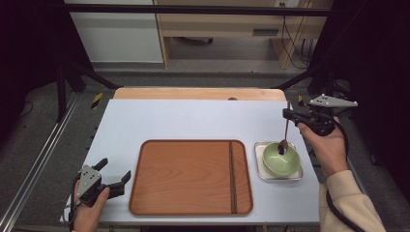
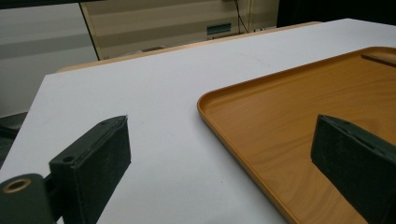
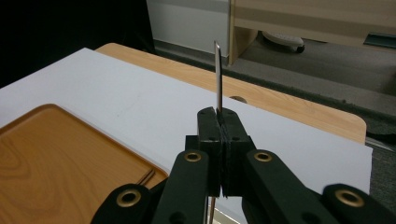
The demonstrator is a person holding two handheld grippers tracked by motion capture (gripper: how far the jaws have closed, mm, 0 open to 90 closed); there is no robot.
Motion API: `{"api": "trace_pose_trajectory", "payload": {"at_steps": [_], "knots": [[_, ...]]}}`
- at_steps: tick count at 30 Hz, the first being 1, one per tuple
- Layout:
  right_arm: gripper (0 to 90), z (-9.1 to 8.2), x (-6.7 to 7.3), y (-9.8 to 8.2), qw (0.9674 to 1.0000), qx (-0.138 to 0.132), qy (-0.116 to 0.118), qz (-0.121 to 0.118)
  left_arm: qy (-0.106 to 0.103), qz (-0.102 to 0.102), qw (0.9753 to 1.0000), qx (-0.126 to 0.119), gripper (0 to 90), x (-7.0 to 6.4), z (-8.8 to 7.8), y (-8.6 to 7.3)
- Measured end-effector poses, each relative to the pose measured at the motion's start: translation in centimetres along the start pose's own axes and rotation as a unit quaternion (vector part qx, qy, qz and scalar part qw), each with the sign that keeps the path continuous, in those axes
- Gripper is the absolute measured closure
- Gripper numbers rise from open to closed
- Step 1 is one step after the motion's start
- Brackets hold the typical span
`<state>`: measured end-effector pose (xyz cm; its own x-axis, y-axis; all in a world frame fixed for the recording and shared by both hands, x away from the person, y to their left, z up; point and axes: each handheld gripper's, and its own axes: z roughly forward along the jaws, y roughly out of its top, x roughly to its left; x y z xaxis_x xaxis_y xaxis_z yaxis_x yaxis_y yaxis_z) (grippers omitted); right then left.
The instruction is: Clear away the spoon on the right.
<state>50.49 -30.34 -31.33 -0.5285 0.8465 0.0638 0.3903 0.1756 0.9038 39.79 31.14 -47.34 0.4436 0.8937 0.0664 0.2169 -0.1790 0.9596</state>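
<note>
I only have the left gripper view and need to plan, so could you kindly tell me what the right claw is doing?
Observer: The right claw is shut on a spoon, handle upright.
Operator: Where is the spoon's other end?
Observer: Its dark scoop hangs over a green bowl right of the tray.
Operator: What is the bowl on?
Observer: A small metal dish.

Blk grippers (image 1: 289, 115), grey top plates, beige sleeve (image 1: 349, 200).
</note>
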Motion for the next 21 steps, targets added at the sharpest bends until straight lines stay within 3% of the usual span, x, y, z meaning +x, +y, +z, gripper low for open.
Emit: {"api": "trace_pose_trajectory", "payload": {"at_steps": [7,12,16,21], "knots": [[89.5,-0.3,0.6,0.5,0.9999,-0.015,0.005,-0.006,-0.011,-0.003,0.9999,-0.009,4.2,0.1,0.2,0.0],[89.5,-0.3,1.9,1.5,0.9994,-0.026,0.018,-0.013,-0.011,-0.001,0.9999,-0.011,4.0,0.1,0.2,0.0],[89.5,-0.2,3.6,2.3,0.9985,-0.036,0.037,-0.019,-0.012,-0.002,0.9999,-0.011,4.0,0.1,0.2,0.0],[89.5,0.8,6.9,2.5,0.9963,-0.034,0.07,-0.037,-0.013,0.0,0.9998,-0.011,4.0,0.1,0.3,0.0]]}}
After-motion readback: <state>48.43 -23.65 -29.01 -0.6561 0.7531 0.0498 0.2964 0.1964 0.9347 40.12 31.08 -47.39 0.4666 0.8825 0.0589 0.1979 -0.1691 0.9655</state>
